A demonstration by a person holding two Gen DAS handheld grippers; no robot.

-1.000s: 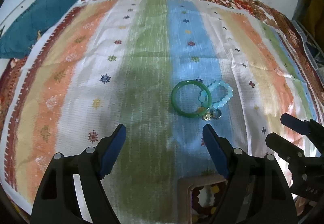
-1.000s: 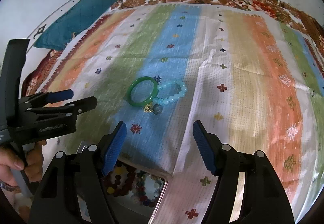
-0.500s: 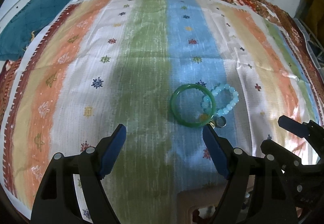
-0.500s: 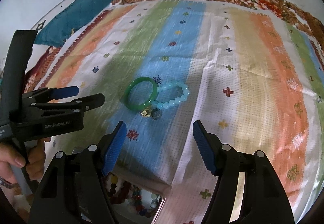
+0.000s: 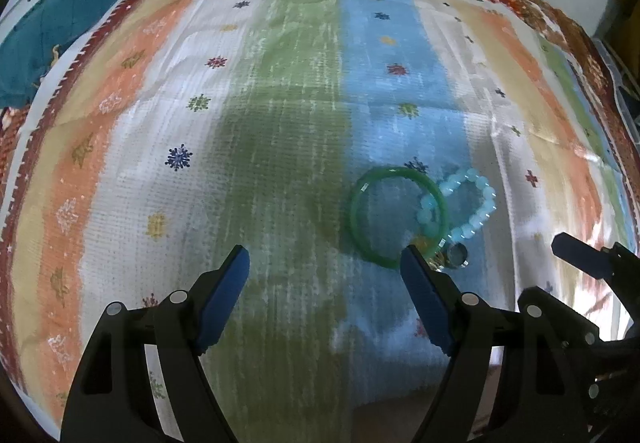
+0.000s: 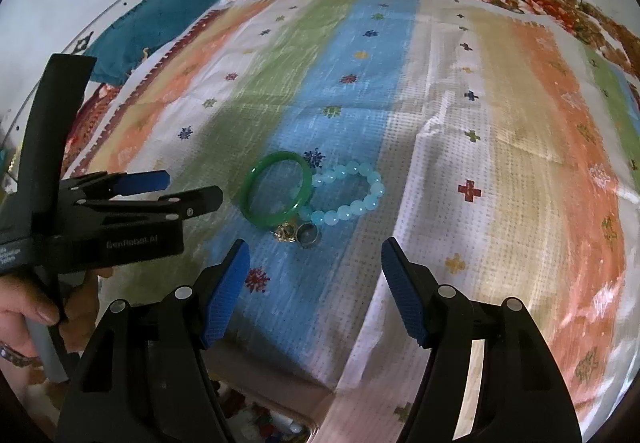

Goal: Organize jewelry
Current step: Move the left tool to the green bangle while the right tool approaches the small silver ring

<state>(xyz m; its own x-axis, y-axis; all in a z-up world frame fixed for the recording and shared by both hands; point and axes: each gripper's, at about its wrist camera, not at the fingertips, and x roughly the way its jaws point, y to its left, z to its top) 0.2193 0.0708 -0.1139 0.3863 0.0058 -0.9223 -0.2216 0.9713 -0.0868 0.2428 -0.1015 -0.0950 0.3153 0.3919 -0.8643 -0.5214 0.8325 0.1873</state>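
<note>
Green bangle: we see it flat on the blue stripe of the striped cloth.
Pale blue bead bracelet: touching the bangle's right side, partly lapping its rim.
2 small rings: a gold one and a grey one, just below the bangle.
Left gripper: jaws spread, nothing between them, near the bangle.
Right gripper: jaws spread, empty, just short of the rings.
Box of beads: at our near edge.
Hand: gripping the left tool's handle.
</note>
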